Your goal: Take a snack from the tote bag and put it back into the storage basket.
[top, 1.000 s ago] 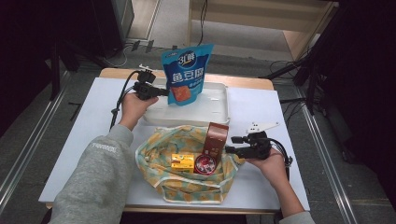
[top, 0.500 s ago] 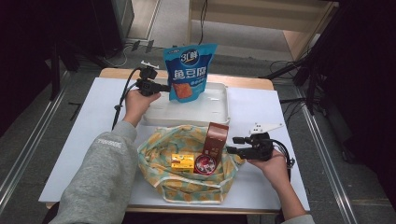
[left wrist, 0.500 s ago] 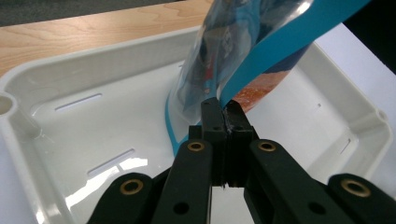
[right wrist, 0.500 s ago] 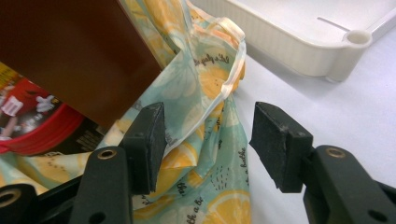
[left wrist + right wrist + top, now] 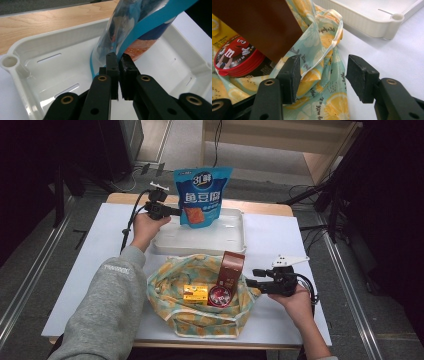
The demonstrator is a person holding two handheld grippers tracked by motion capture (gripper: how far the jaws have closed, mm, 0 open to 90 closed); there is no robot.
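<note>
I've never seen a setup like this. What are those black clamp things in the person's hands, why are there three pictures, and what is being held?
No robot here: a person holds a two-jaw clamp in each hand. The high view looks down from above the table. The other two pictures come from cameras riding on each clamp, looking along its black jaws.

On the table sit a white tray and a lemon-print cloth bag holding a yellow box, a round red tin and a brown carton.

The left gripper pinches the edge of a blue snack pouch, standing it in the tray; its jaws have just eased slightly. The right gripper is open beside the bag's rim.
</note>
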